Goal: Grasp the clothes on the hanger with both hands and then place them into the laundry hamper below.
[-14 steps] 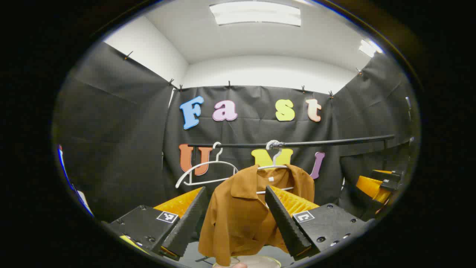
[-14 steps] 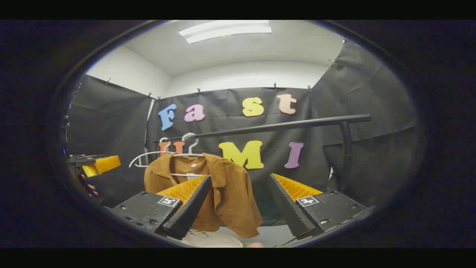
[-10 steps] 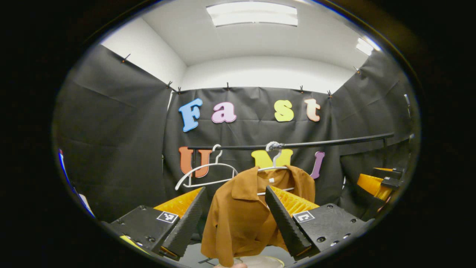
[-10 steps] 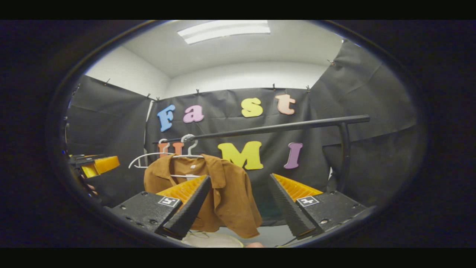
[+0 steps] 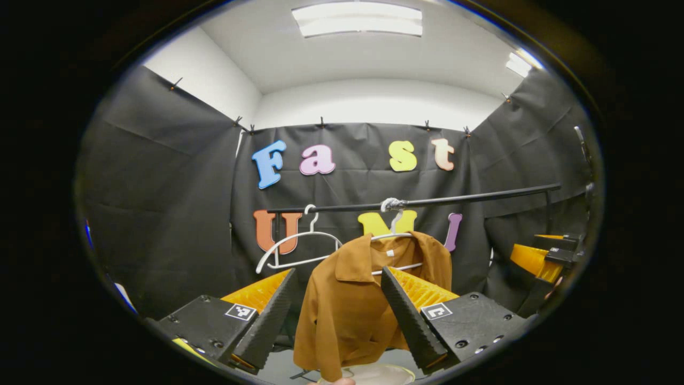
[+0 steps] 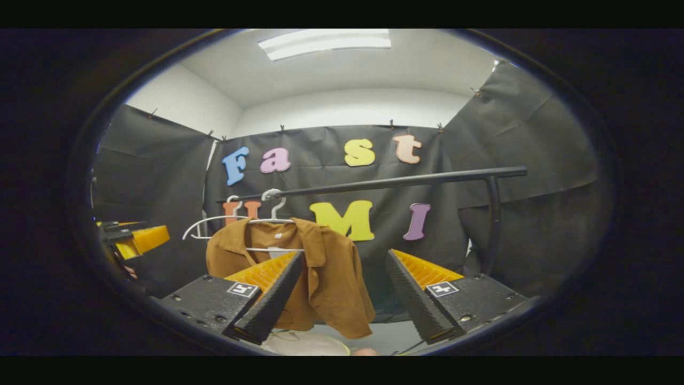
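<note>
Black rail [image 5: 427, 202] spans booth; 2 white hangers [image 5: 297, 243]; ceiling light [image 5: 357, 18].

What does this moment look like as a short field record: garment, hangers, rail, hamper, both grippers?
garment: brown shirt hanging on a white hanger, not yet grasped
spare hanger: empty white hanger beside it
rail: black rail carrying both hangers
hamper: pale rim below the shirt
left gripper: open, short of the shirt
right gripper: open, short of the shirt
</note>
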Demonstrator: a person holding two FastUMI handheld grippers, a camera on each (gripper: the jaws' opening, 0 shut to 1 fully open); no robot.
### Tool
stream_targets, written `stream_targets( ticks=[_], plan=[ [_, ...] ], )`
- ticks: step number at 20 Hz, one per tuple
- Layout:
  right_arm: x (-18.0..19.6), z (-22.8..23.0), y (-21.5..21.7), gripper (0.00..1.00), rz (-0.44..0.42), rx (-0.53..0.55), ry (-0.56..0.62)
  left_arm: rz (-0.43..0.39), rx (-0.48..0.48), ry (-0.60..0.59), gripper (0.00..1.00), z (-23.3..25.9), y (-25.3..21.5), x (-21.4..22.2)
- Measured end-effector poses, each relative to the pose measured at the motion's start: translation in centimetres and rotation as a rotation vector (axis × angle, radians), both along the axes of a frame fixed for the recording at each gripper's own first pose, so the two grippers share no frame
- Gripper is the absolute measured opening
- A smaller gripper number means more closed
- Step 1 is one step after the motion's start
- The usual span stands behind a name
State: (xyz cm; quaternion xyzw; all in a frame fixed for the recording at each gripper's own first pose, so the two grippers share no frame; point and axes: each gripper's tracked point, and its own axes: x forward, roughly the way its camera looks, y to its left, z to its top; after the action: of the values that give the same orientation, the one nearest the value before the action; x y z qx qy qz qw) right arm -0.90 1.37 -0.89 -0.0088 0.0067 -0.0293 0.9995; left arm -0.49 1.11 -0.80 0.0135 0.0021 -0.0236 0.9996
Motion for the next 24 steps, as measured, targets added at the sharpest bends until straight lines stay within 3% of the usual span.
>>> stream_targets(
  ticks=[11,17,18,19,20,24],
  plan=[
    [2.3,-6.5,1.8,0.99,-0.063,0.050,0.148,-0.121,-0.058,0.116,1.00,-5.0,-1.0,1.1],
    [6.6,-9.5,3.2,0.99,0.051,0.091,0.209,-0.127,-0.081,0.157,0.96,-7.5,-3.7,3.3],
    [7.5,-10.1,3.2,0.99,0.071,0.102,0.221,-0.114,-0.084,0.167,1.00,-8.0,-4.1,3.8],
    [8.4,-10.6,3.2,0.99,0.089,0.113,0.232,-0.104,-0.089,0.172,0.92,-8.3,-4.5,4.3],
    [9.4,-11.0,3.2,0.99,0.108,0.123,0.243,-0.095,-0.094,0.177,1.00,-8.6,-4.9,5.0],
    [13.4,-12.9,2.8,0.97,0.157,0.160,0.288,-0.063,-0.116,0.213,1.00,-10.0,-6.0,7.3]
  ],
)
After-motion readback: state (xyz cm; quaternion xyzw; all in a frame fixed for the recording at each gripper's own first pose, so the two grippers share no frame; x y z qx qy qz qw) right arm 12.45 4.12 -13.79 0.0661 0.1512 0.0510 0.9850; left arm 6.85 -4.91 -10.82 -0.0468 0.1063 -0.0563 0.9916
